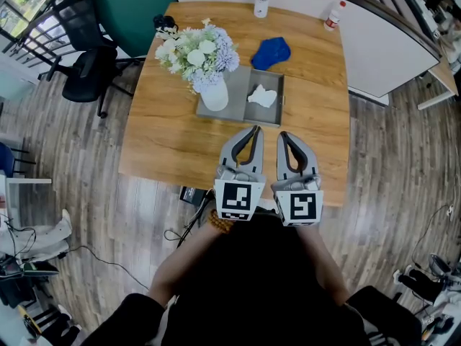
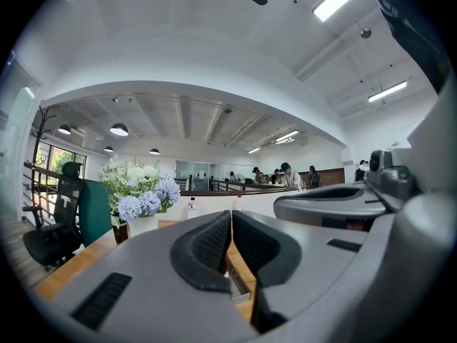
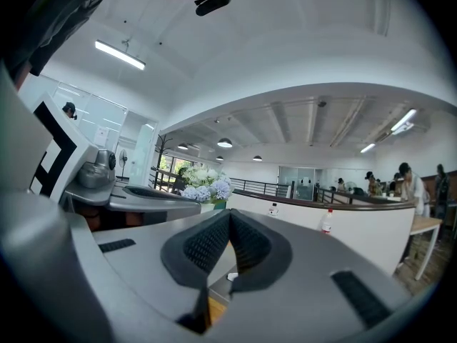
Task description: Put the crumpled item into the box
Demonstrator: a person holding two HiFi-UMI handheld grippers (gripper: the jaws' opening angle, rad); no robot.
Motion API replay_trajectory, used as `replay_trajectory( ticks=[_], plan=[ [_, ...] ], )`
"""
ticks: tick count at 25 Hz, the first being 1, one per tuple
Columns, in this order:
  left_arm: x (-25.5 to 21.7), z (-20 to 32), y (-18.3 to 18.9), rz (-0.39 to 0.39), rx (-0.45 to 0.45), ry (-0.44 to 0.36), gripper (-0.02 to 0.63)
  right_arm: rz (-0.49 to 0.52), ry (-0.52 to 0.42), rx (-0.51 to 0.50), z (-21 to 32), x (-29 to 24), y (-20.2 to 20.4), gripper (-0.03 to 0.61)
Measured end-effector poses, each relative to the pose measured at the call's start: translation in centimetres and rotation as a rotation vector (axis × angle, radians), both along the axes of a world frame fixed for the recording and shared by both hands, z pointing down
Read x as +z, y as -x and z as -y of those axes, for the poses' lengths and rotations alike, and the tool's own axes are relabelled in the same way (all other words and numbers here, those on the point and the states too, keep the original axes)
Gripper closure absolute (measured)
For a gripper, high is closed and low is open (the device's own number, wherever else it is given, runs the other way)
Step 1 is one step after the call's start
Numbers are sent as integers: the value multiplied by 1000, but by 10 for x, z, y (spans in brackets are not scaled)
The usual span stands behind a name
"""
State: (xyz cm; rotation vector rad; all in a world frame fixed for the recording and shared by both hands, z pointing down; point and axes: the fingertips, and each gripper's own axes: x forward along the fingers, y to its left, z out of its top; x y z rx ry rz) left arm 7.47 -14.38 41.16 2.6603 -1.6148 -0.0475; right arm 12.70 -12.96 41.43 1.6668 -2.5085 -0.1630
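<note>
A crumpled white item (image 1: 262, 96) lies inside a shallow grey box (image 1: 276, 116) near the middle of the wooden table (image 1: 166, 132). Both grippers hover side by side over the table's near edge, pointing at the box from a short way off. My left gripper (image 1: 255, 130) has its jaws together with nothing between them, as the left gripper view (image 2: 231, 217) confirms. My right gripper (image 1: 282, 135) is likewise shut and empty, also in the right gripper view (image 3: 230, 216). A sliver of the white item (image 3: 232, 276) shows below the right jaws.
A white vase of pale flowers (image 1: 204, 62) stands on the box's left part. A blue cloth (image 1: 271, 52) lies behind the box. Two bottles (image 1: 261, 0) (image 1: 332, 16) stand at the far edge. An office chair (image 1: 85, 67) is left of the table.
</note>
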Motion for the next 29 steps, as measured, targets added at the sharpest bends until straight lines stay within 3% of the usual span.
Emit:
replay_trajectory(
  ticks=[21, 29],
  plan=[
    [5, 2, 8, 21, -1, 21, 588, 16, 65, -48, 3, 18, 16, 574],
    [14, 9, 17, 32, -12, 33, 588, -32, 112, -61, 24, 48, 11, 574]
  ],
)
